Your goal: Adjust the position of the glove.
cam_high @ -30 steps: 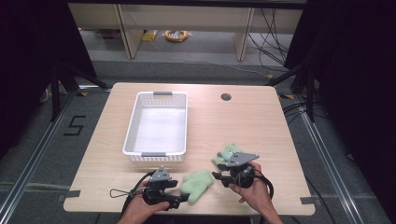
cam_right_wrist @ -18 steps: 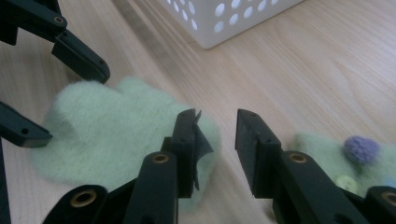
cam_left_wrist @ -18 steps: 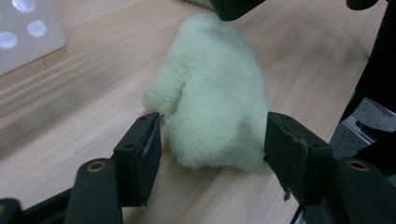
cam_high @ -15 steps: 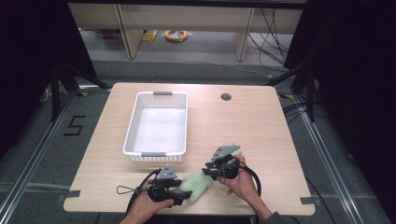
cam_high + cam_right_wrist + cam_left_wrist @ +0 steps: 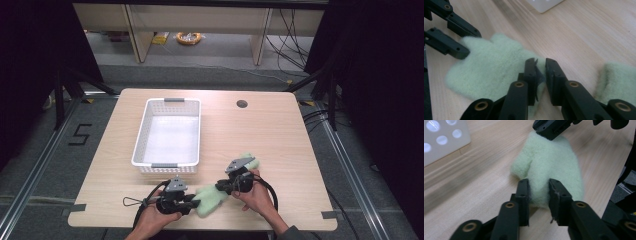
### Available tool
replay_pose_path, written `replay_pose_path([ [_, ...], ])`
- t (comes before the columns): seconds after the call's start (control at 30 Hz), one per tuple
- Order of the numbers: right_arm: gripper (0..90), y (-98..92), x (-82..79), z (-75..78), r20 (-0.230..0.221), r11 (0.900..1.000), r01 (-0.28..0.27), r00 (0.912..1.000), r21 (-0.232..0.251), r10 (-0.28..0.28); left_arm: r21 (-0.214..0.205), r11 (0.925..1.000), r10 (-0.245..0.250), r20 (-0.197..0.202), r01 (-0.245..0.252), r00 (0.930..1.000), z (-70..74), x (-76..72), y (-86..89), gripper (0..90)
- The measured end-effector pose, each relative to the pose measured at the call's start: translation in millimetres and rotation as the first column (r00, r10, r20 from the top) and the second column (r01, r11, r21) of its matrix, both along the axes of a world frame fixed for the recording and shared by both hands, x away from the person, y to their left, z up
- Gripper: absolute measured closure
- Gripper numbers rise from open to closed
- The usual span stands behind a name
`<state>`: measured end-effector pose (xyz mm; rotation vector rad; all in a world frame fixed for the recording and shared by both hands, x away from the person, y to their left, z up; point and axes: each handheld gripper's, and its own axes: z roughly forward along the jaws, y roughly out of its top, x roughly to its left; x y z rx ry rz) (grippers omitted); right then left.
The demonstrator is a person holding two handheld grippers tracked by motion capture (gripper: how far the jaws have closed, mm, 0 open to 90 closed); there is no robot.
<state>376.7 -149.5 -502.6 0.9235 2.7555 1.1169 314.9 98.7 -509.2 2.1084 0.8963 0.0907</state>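
Pinching one fuzzy pale-green mitten (image 5: 212, 199) were both tools, left (image 5: 539, 192), right (image 5: 540, 68), second mitten (image 5: 248, 162) beside, one white basket (image 5: 141, 150) on tabletop (image 5: 280, 135).

A pale wooden table (image 5: 280, 135) stands on grey floor (image 5: 210, 70); black curtains (image 5: 380, 75) hang either side.

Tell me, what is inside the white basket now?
The white basket looks empty: its pale floor is bare. Both green mittens lie on the table, outside it. The strip behind its near wall is hidden.
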Motion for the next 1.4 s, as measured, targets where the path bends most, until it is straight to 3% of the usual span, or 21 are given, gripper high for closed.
replay_pose_path([
  [0.23, 86.8, -3.8, -1.7, -1.0, -0.003, 0.9993, -0.008, 1.0000, 0.037, 0.008, 0.012, 0.9996, -0.025, 0.033, 0.024, 0.9991, 2.4, -0.6, 0.9, 80.3],
  [0.27, 87.1, -5.8, -4.4, 2.0, -0.002, 0.9989, 0.003, 1.0000, 0.047, -0.003, -0.009, 0.9999, -0.010, 0.033, 0.010, 0.9994, 2.3, -1.0, -0.2, 81.0],
  [0.4, 87.3, -10.5, -10.0, 7.1, -0.016, 0.9978, 0.025, 0.9996, 0.062, -0.024, 0.002, 0.9995, -0.031, 0.040, 0.031, 0.9987, 7.1, -0.5, 2.0, 81.6],
  [0.47, 87.3, -15.8, -16.2, 12.0, -0.012, 0.9955, 0.033, 0.9994, 0.088, -0.033, -0.022, 0.9995, -0.024, 0.049, 0.025, 0.9985, 11.1, 0.5, -1.1, 81.7],
  [0.53, 87.3, -17.4, -19.3, 14.2, -0.009, 0.9937, 0.048, 0.9988, 0.101, -0.048, -0.005, 0.9994, -0.035, 0.056, 0.036, 0.9978, 13.8, 1.8, -1.4, 81.6],
  [0.63, 87.4, -27.3, -31.0, 23.7, 0.008, 0.9907, 0.074, 0.9972, 0.115, -0.075, 0.009, 0.9970, -0.078, 0.079, 0.077, 0.9938, 21.7, 5.0, -8.4, 81.6],
  [0.7, 87.4, -30.2, -33.8, 24.3, 0.014, 0.9881, 0.085, 0.9960, 0.128, -0.088, 0.006, 0.9968, -0.079, 0.075, 0.079, 0.9940, 23.5, 5.1, -11.6, 81.6],
  [0.8, 87.4, -39.4, -40.4, 26.2, 0.008, 0.9865, 0.095, 0.9953, 0.134, -0.097, 0.013, 0.9943, -0.106, 0.089, 0.106, 0.9904, 26.8, 6.2, -18.2, 81.6],
  [0.83, 87.4, -43.9, -47.1, 27.6, -0.016, 0.9822, 0.117, 0.9931, 0.147, -0.116, 0.028, 0.9925, -0.121, 0.097, 0.119, 0.9879, 27.9, 7.0, -20.4, 81.6],
  [0.9, 87.4, -47.6, -49.2, 27.2, -0.015, 0.9798, 0.115, 0.9934, 0.164, -0.114, 0.012, 0.9939, -0.110, 0.078, 0.109, 0.9909, 27.7, 8.2, -27.0, 81.6],
  [1.03, 87.4, -53.6, -52.5, 27.3, -0.008, 0.9787, 0.135, 0.9908, 0.155, -0.135, 0.032, 0.9916, -0.128, 0.073, 0.126, 0.9891, 27.5, 12.4, -30.9, 81.6],
  [1.07, 87.3, -56.0, -51.1, 25.8, 0.019, 0.9804, 0.121, 0.9920, 0.156, -0.125, 0.027, 0.9902, -0.139, 0.080, 0.137, 0.9871, 27.0, 13.7, -33.0, 81.6],
  [1.1, 87.4, -57.1, -53.4, 24.2, -0.013, 0.9792, 0.139, 0.9903, 0.148, -0.139, 0.025, 0.9911, -0.132, 0.070, 0.131, 0.9888, 24.6, 15.0, -36.2, 81.6],
  [1.13, 87.3, -58.8, -52.2, 23.2, 0.011, 0.9816, 0.139, 0.9899, 0.131, -0.141, 0.034, 0.9905, -0.135, 0.068, 0.133, 0.9885, 23.6, 16.2, -37.0, 81.5],
  [1.17, 87.3, -58.8, -52.1, 21.9, -0.010, 0.9810, 0.147, 0.9890, 0.126, -0.147, 0.033, 0.9909, -0.133, 0.067, 0.131, 0.9889, 22.1, 17.2, -38.3, 81.5],
  [1.27, 87.3, -60.2, -48.9, 17.3, 0.001, 0.9810, 0.155, 0.9878, 0.117, -0.156, 0.047, 0.9882, -0.148, 0.058, 0.146, 0.9873, 20.5, 20.3, -38.8, 81.4],
  [1.37, 87.2, -61.4, -44.9, 11.4, -0.022, 0.9816, 0.165, 0.9863, 0.096, -0.164, 0.043, 0.9921, -0.120, 0.045, 0.118, 0.9918, 15.7, 22.6, -41.0, 81.3],
  [1.4, 87.2, -61.4, -43.4, 9.2, -0.014, 0.9825, 0.152, 0.9883, 0.107, -0.152, 0.050, 0.9896, -0.137, 0.049, 0.135, 0.9893, 15.2, 23.9, -40.1, 81.3],
])
